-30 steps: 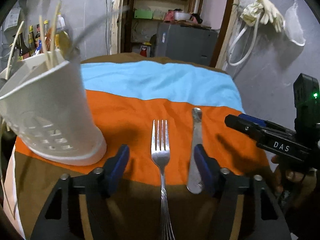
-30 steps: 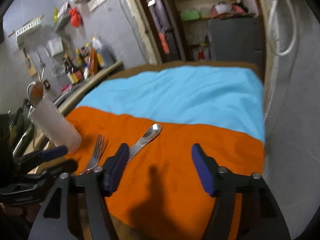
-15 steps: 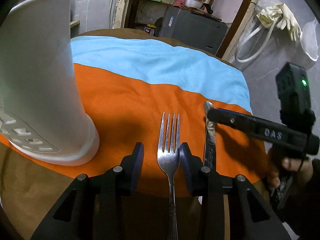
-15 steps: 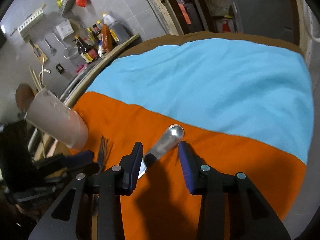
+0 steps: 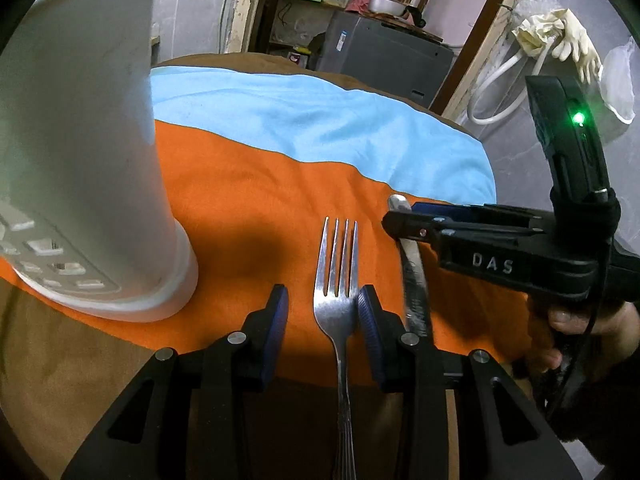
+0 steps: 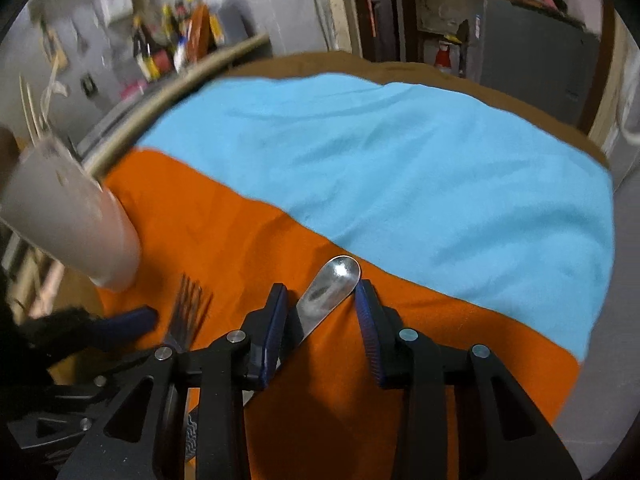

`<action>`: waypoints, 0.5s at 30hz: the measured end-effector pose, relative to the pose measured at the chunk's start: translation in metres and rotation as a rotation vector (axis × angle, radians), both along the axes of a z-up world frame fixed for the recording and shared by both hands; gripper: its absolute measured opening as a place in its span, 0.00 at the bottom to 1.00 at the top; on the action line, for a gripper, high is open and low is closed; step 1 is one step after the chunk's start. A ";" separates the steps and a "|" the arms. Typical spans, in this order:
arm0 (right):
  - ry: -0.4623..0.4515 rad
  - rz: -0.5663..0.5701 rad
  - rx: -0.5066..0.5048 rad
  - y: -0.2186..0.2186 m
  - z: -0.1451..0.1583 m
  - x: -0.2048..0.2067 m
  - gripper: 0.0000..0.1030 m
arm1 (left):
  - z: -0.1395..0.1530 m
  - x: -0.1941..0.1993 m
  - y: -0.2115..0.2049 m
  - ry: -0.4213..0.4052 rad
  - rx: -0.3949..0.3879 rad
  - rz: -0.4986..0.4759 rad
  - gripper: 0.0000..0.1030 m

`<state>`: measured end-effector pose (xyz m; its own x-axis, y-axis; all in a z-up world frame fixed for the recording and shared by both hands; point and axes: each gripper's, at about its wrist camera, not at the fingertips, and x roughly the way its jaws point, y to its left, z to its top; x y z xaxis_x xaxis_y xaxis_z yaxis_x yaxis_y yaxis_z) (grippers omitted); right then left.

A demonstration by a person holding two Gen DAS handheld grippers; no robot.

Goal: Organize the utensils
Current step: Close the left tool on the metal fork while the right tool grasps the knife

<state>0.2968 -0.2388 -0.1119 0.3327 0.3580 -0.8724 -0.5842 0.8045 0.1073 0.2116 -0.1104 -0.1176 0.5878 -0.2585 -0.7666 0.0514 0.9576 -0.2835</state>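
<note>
A steel fork (image 5: 338, 264) lies on the orange cloth (image 5: 248, 200), tines pointing away. My left gripper (image 5: 322, 296) straddles its neck. The right pad touches the fork and the left pad stands clear of it, so the gripper is open. To the right of the fork lies a table knife (image 5: 414, 284). My right gripper (image 6: 320, 292) is over the knife's rounded tip (image 6: 330, 284); its jaws are closing with the blade between them, not clamped. A white utensil holder (image 5: 80, 160) with a perforated base stands at the left.
A light blue cloth (image 6: 400, 168) covers the far half of the brown table (image 5: 60, 360). A grey wall is close on the right, with gloves (image 5: 560, 36) hanging on it. A hand (image 5: 568, 320) holds the right gripper. Bottles (image 6: 180, 48) stand on a shelf at the far left.
Both grippers' jaws have narrowed a lot. The left one dropped closer around the fork's neck. The right one swung left and now sits over the knife's tip.
</note>
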 end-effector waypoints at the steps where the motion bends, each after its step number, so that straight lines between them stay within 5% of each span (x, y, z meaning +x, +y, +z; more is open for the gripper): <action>1: 0.000 0.002 -0.021 -0.001 0.000 -0.002 0.26 | 0.000 0.000 0.000 0.002 -0.002 0.003 0.29; 15: 0.083 -0.097 0.083 -0.062 0.001 -0.036 0.14 | -0.001 0.020 -0.008 0.009 -0.005 -0.055 0.28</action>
